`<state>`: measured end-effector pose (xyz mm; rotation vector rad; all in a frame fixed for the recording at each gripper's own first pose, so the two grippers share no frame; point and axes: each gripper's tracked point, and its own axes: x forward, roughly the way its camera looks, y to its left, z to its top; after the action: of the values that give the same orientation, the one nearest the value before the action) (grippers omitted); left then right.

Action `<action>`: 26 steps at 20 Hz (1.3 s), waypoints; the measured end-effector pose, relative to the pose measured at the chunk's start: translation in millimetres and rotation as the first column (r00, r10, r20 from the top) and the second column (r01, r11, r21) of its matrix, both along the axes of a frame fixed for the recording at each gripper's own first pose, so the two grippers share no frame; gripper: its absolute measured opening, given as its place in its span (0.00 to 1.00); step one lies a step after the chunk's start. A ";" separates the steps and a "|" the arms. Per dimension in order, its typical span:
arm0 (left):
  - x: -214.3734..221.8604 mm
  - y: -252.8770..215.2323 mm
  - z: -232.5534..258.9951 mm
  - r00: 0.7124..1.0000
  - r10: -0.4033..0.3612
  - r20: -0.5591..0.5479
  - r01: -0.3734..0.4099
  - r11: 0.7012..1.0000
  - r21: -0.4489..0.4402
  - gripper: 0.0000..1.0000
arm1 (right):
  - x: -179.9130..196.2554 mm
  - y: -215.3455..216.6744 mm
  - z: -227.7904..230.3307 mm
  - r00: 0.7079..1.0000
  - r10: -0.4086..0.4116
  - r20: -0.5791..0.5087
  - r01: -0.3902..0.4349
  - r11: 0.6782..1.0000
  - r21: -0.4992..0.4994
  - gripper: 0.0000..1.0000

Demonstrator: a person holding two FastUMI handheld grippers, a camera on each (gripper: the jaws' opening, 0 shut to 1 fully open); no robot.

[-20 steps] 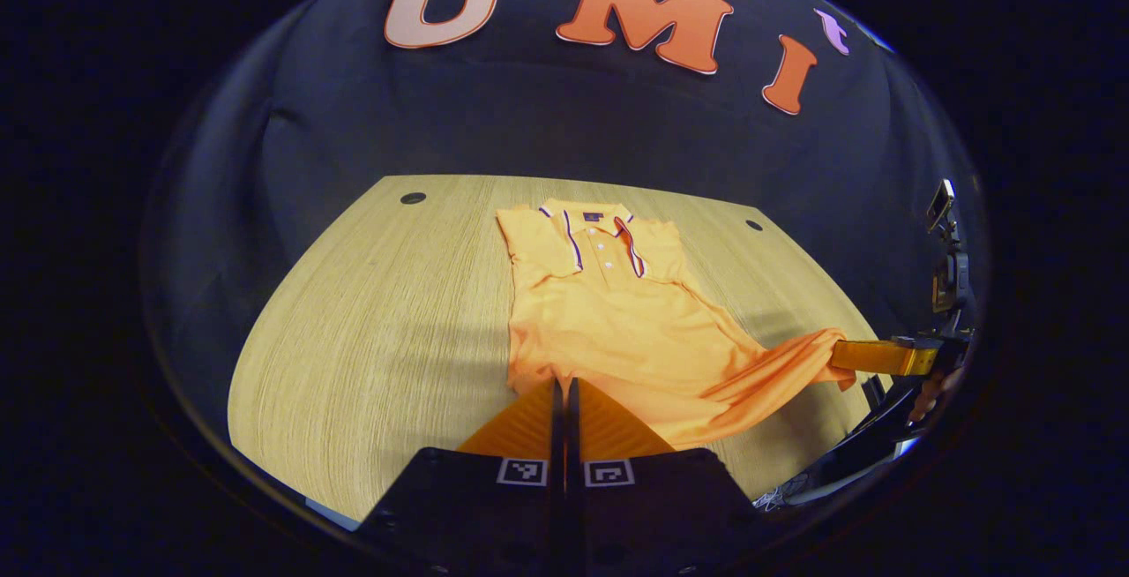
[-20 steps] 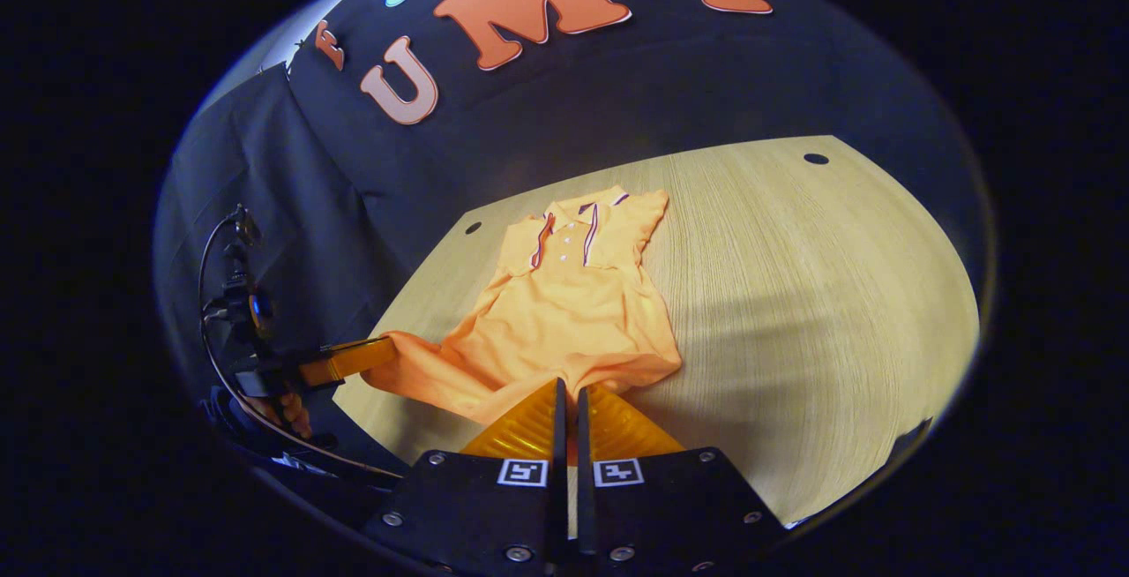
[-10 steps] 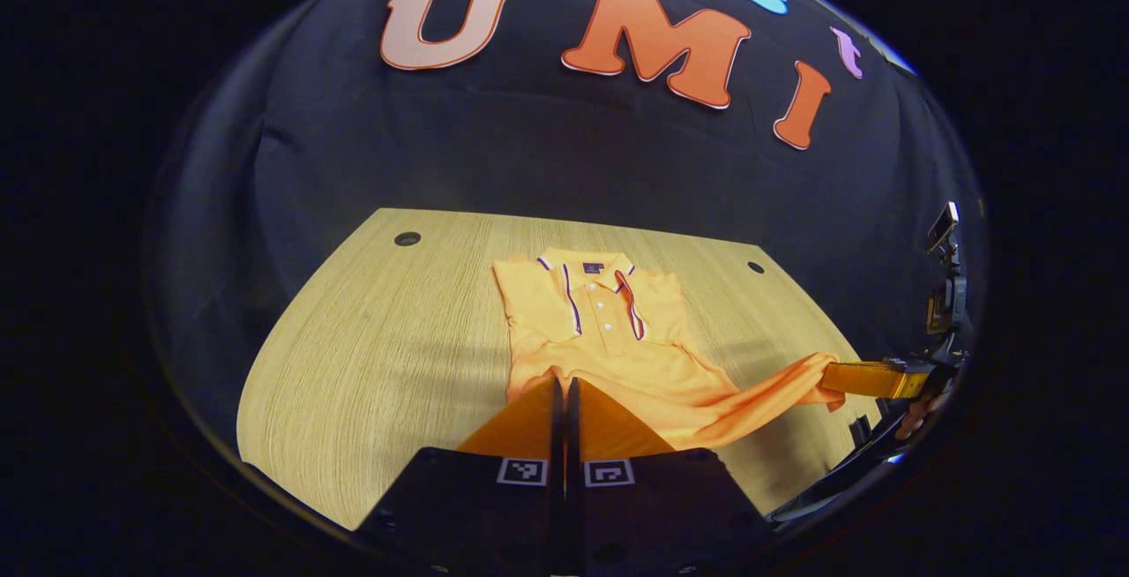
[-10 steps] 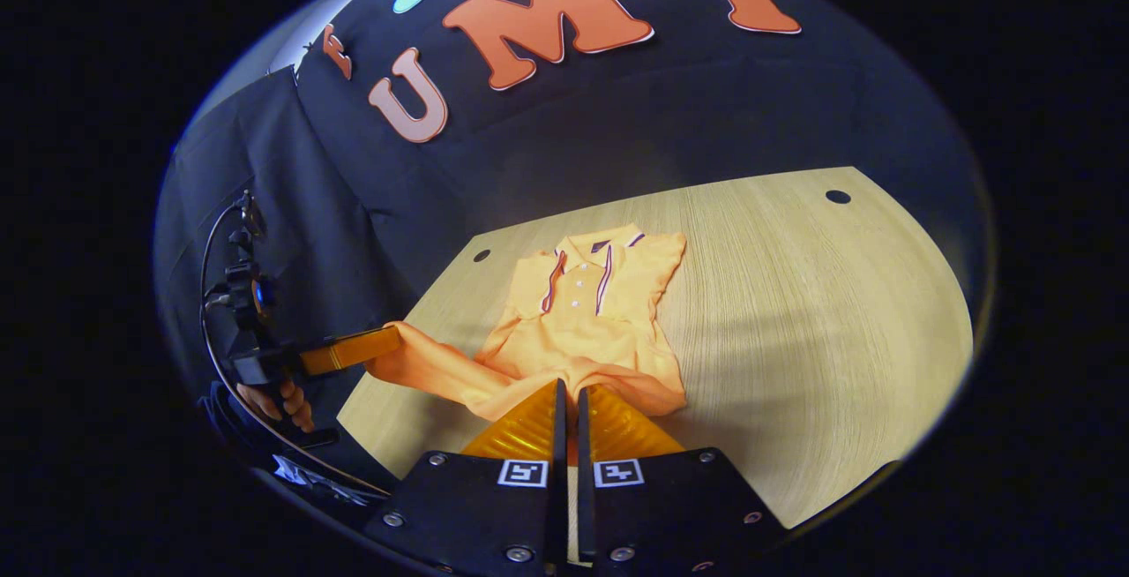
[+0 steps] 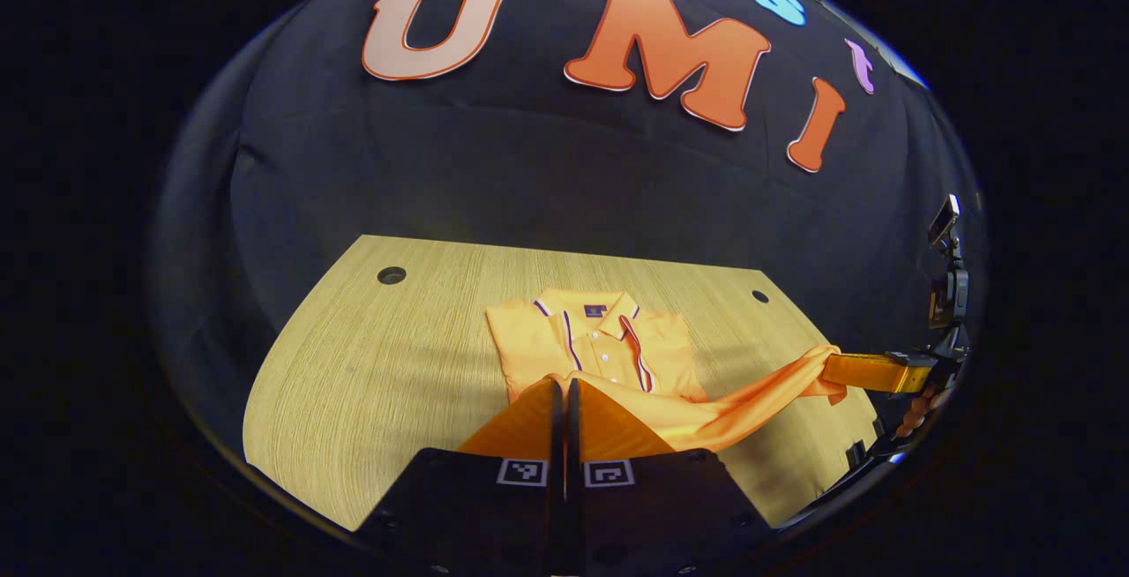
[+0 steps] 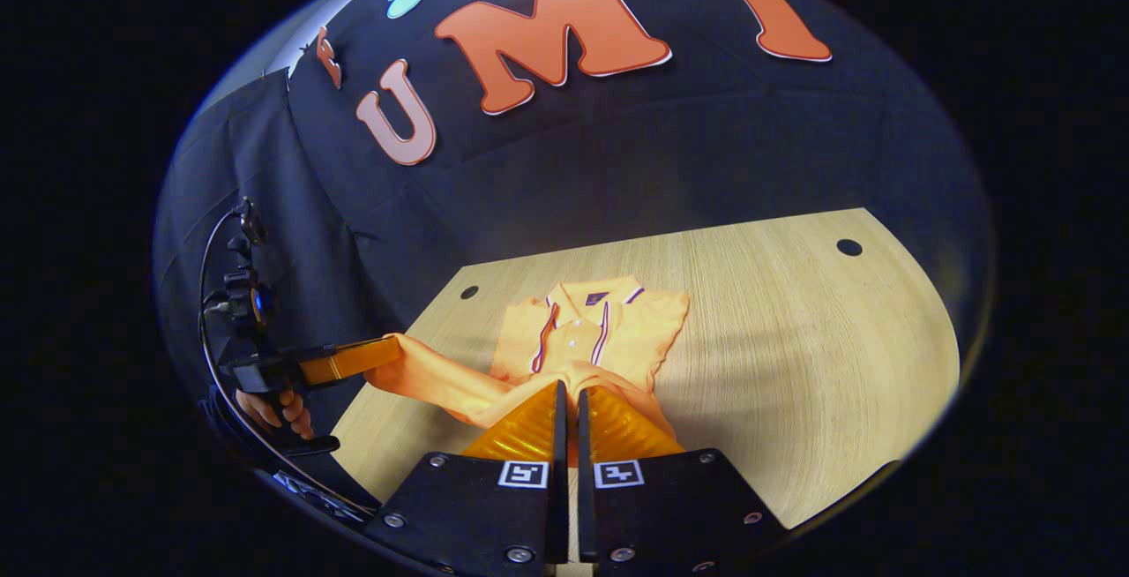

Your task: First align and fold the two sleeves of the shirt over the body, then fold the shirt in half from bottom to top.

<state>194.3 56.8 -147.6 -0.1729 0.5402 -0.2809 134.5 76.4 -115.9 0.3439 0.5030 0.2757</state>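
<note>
1. Left gripper view: we see our left hand-held gripper at the bottom, its two fingers pressed together with the orange shirt pinched between them at the hem.
2. The shirt lies on the wooden counter — collar toward the booth wall, buttons up, sleeves already folded in over the body.
3. The bottom hem is lifted off the counter and stretched as a band between the two grippers; the upper part rests flat.
4. At the right edge of this view we see the right hand-held gripper, fingers closed on the other hem corner, with a hand holding it just behind.
5. Right gripper view: our right hand-held gripper shows fingers clamped tight on the shirt fabric — the cloth bunches just ahead of the tips.
6. Farther left in that view, the left hand-held gripper grips the hem's other end, off the counter's near corner.
7. Small dark holes mark the counter's far corners.
</note>
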 end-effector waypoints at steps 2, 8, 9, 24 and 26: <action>17.4 -0.2 1.0 1.000 0.000 -0.004 0.000 1.000 -0.009 0.01 | 15.8 -1.1 1.8 1.000 -0.008 -0.006 0.008 1.000 -0.006 0.05; 75.2 -4.7 -10.3 1.000 0.000 -0.019 0.000 1.000 -0.010 0.01 | 76.2 -9.5 -10.8 0.998 -0.028 -0.047 0.028 1.000 0.003 0.05; 85.9 -3.6 -12.8 1.000 0.001 -0.026 -0.002 1.000 -0.014 0.01 | 86.4 -10.6 -12.0 0.998 -0.033 -0.048 0.033 0.999 -0.006 0.05; 226.0 -0.5 -84.6 0.994 0.023 -0.109 -0.021 1.000 0.016 0.01 | 217.6 -18.8 -70.8 0.986 -0.088 -0.145 0.075 0.993 -0.094 0.05; 236.9 0.6 -101.5 0.992 0.028 -0.119 -0.022 0.998 0.052 0.01 | 231.8 -20.3 -83.9 0.982 -0.101 -0.161 0.083 0.990 -0.114 0.05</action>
<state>431.2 57.4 -249.1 -0.1484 0.6628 -0.2328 366.3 56.1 -199.9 0.2858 0.6616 0.1298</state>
